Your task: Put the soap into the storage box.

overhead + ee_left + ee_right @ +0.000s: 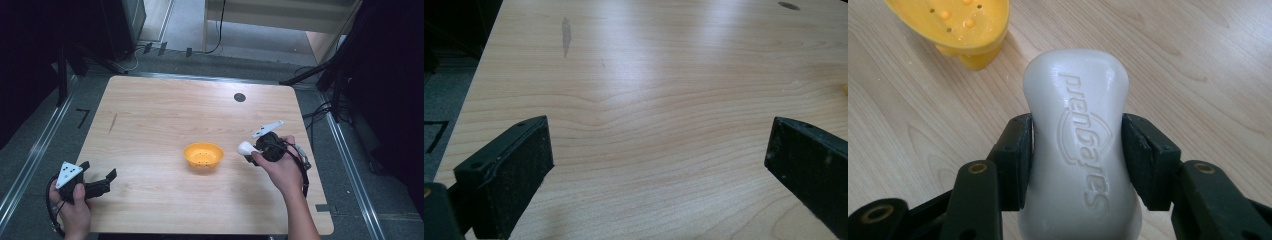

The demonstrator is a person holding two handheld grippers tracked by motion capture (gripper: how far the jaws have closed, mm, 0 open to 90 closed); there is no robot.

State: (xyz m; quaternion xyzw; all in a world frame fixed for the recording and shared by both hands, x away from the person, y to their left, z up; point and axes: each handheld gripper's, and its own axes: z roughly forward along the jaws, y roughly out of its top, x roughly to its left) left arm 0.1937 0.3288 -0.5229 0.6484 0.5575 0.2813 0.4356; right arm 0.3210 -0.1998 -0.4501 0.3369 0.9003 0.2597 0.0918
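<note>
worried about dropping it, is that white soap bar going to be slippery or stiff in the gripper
The soap bar looks rigid: it keeps its shape where the right gripper clamps its narrowed waist. Its smooth, glossy surface suggests it could slip, though the waist probably helps the pads seat. With its rounded edges it may slide or rock if set down carelessly beside the yellow dish.

So there was one white soap bar (pixel 1080 150), one yellow perforated soap dish (pixel 203 155), and two hand-held grippers, a left one (pixel 97 172) and a right one (pixel 248 151), all over one wooden surface (pixel 165 110).
</note>
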